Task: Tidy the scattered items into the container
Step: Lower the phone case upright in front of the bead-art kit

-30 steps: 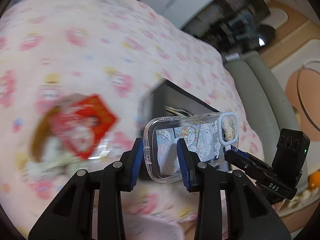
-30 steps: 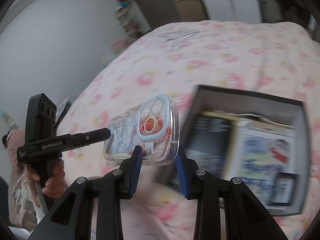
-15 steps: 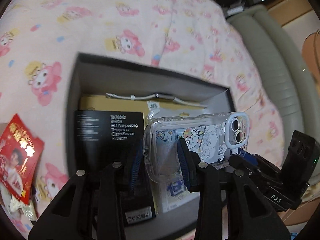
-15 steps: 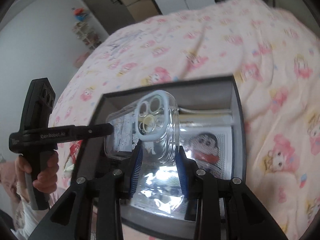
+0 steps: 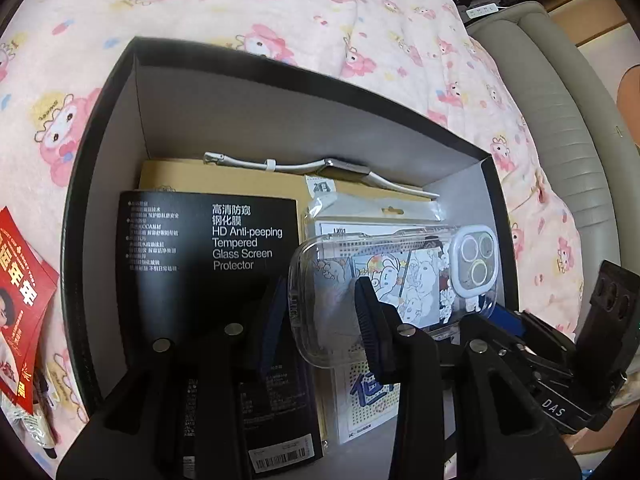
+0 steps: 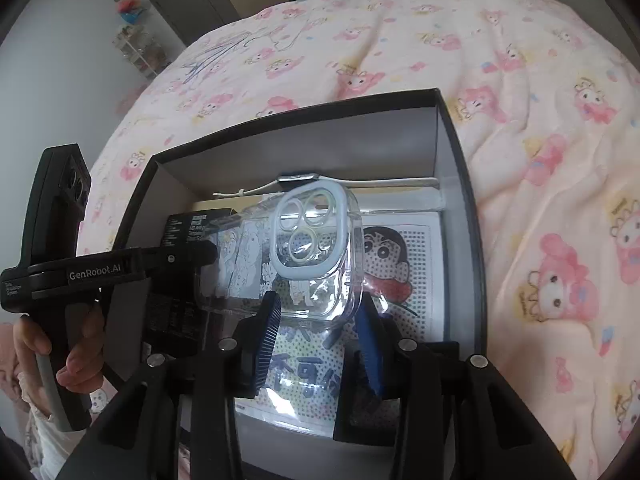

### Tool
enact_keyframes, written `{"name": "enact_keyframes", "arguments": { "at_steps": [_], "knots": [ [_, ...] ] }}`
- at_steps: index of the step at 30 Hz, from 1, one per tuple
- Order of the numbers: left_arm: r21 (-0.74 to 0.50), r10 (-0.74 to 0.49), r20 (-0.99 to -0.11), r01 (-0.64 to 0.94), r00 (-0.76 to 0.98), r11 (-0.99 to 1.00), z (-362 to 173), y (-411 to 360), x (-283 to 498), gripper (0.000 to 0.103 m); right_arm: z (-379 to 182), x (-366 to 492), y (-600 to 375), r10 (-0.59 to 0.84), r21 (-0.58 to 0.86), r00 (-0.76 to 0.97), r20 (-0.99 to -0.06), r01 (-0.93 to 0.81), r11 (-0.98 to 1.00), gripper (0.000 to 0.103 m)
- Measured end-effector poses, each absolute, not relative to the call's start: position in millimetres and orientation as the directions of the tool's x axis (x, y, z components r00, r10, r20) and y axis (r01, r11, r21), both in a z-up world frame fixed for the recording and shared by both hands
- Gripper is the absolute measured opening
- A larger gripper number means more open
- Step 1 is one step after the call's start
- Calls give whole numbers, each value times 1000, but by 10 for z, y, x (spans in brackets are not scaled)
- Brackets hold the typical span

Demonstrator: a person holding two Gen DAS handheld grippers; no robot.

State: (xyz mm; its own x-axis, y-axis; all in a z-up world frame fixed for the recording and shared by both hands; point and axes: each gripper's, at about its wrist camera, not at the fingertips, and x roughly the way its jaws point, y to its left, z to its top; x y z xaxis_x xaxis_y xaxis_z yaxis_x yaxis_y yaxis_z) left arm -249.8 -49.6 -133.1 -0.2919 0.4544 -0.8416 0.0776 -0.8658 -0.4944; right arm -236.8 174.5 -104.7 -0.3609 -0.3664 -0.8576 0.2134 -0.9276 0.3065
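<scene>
Left wrist view: the left gripper (image 5: 322, 312) hangs over an open black cardboard box with a grey inside (image 5: 280, 120) that sits on a pink cartoon-print quilt (image 5: 280, 8). A clear plastic phone case with cartoon drawings and a white camera ring (image 5: 400, 280) lies between its blue pads, which pinch one end of it. Below in the box: a black screen-protector package (image 5: 208, 264), a flat tan carton (image 5: 180, 178), a pale-strapped watch (image 5: 320, 168) and a dotted cartoon sheet in a clear sleeve (image 5: 368, 396). Red printed packets (image 5: 22, 300) lie outside the box. The right gripper (image 5: 516, 326) reaches the case's camera end.

Right wrist view: the right gripper (image 6: 316, 336) has the case's camera end (image 6: 312, 252) between its blue pads; the jaws are opening, and contact with the pads is hard to judge. A hand (image 6: 60, 344) holds the left gripper (image 6: 212, 254) at the case's far end.
</scene>
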Motion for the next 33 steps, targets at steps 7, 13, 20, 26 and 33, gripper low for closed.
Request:
{"name": "enact_keyframes", "arguments": {
  "at_steps": [7,13,20,26,33],
  "knots": [
    [-509,467,-833,82,-296,-857,-1322,-537,-2470,35,-944,-2292,1701,-269,184,-449,-852,225,-957,34],
    [-516,465,-825,93,-321,-852,-1246,-598,-2425,34,-691,-2159,1643,-255,132,-503,-826,267,-955,34],
    [-516,480,-837,88,-264,-852,-1339,-504,-2545,34,-1067,-2626,1455,-344,266,-285,-895,278,-923,33],
    [-613,595,-778,34,-205,-790,-1362,-371,-2641,34,-1057,-2621,1635,-300,226,-343,-890,238,-944,33],
    [-494,464,-845,57,-265,-867,-1291,-448,-2491,19,-1121,-2538,1497,-358,264,-304,-883,310,-913,33]
  ]
}}
